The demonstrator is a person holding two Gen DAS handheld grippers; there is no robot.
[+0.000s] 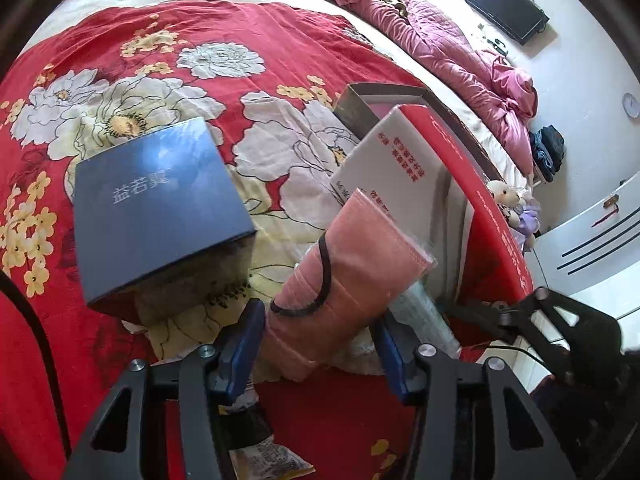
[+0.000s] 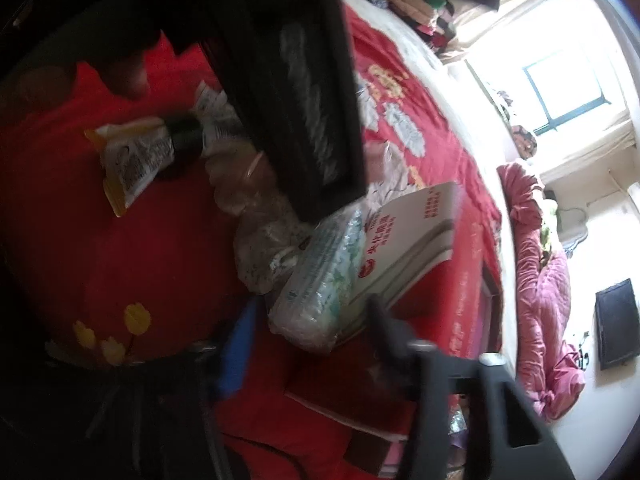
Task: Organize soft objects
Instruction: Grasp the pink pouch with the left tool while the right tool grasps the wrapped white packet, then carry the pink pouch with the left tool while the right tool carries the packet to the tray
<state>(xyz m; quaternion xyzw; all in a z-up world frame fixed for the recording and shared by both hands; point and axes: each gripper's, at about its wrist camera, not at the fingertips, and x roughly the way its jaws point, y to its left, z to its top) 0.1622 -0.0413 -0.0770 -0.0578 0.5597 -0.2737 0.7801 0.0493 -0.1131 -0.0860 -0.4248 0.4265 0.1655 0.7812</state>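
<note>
On the red flowered bedspread (image 1: 224,20), a pink folded cloth pack (image 1: 344,264) in clear wrap, ringed by a black elastic band, lies between the blue pads of my left gripper (image 1: 320,332), which press on its near end. Beside it lies a pale green and white soft pack (image 2: 320,292), partly under a white and red box (image 2: 416,232). In the blurred right wrist view, my right gripper (image 2: 310,324) straddles this green pack. Whether its pads touch the pack I cannot tell. The right gripper (image 1: 480,312) also shows at the right edge of the left wrist view.
A dark blue box (image 1: 160,208) sits to the left. An open brown box (image 1: 380,108) stands behind the white one. A snack packet (image 2: 132,160) and crumpled plastic (image 2: 260,248) lie nearby. A pink quilt (image 1: 460,52) is heaped at the bed's far edge.
</note>
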